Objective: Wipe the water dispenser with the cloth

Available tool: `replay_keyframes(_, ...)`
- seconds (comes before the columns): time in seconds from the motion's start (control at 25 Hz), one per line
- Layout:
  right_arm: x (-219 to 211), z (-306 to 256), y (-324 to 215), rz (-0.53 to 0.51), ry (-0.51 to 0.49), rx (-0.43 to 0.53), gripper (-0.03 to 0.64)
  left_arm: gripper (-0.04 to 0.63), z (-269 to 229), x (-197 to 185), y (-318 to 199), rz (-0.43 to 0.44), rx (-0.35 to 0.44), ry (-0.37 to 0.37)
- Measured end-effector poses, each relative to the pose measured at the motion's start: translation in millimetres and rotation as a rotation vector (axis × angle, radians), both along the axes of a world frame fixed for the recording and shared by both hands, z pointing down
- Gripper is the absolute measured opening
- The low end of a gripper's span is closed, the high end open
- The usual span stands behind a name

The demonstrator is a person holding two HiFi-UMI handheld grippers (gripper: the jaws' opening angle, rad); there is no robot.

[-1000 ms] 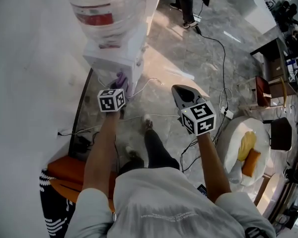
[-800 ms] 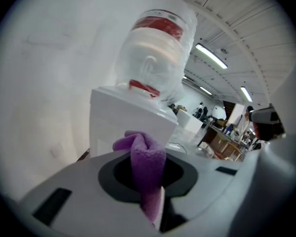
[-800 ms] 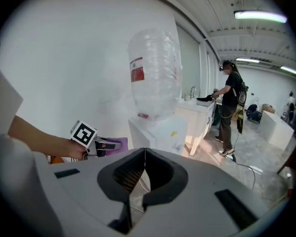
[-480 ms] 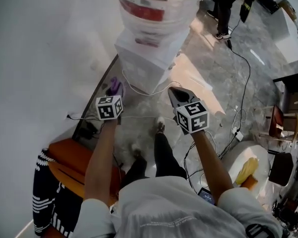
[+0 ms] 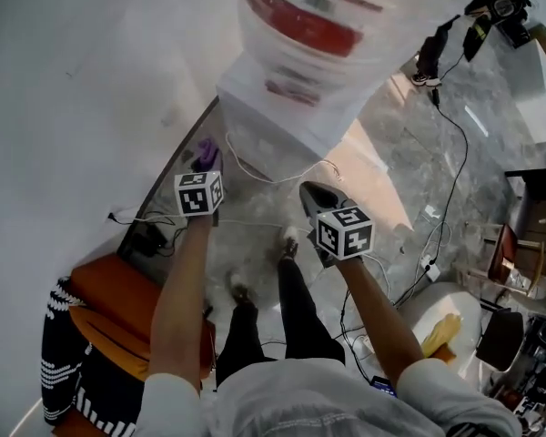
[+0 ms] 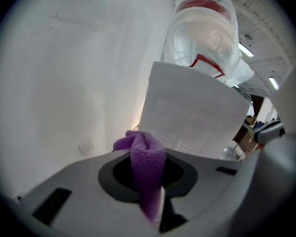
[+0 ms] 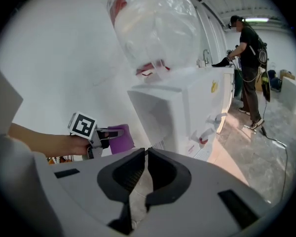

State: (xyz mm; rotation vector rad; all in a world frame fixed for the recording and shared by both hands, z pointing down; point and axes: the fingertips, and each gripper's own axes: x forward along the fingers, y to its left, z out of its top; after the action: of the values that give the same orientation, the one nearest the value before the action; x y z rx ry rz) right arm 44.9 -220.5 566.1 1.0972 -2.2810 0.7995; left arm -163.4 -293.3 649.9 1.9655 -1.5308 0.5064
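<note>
The person's legs and shoes (image 5: 238, 291) stand on grey marbled floor (image 5: 391, 144), with both forearms reaching forward over them. An orange seat (image 5: 109, 309) sits close at the left, against the wall's foot.

The left gripper (image 5: 208, 156) has its jaws clamped on a purple cloth (image 5: 207, 157). In its own view the cloth (image 6: 147, 164) stands up as a bunched fold between the jaws. It is raised near the left side of the water dispenser (image 6: 192, 117) but clear of it, with a strip of white wall (image 6: 64, 83) showing between the two. That gap between the dispenser's side and the wall is narrow.

The right gripper (image 5: 313, 190) has its jaws (image 7: 145, 154) brought together with nothing between them. It hovers before the dispenser's front corner, apart from it. From this side, the left gripper (image 7: 99, 136) and cloth (image 7: 119, 138) show beside the cabinet's edge.

The water dispenser (image 5: 287, 130) is a white box cabinet with square corners, and a large clear bottle (image 5: 323, 21) with a red label stands inverted on top. Its taps (image 7: 205, 133) jut from the front face. White cables (image 5: 273, 173) loop on the floor at its base, and a black cable (image 5: 455, 144) runs across open floor to the right, where there is far more room.

Farther off stand a round white table (image 5: 417, 309) carrying something yellow and a person (image 7: 249, 58) at a counter.
</note>
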Motion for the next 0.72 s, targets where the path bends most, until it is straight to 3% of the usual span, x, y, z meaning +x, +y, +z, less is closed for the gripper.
replay_keyframes(0.16,-2,21,-13,0.002,0.014,-0.025,0.015,0.06,40,5,-34,-0.034,-0.022,0.074)
replay_keyframes(0.44,5,47,-15,0.012,0.042,-0.032,0.015,0.06,80,20,-82,-0.023,0.049,0.157)
replay_keyframes(0.72,26,66,5,0.104,0.044,-0.054,0.015,0.06,92,46,-78,0.038,0.063,0.17)
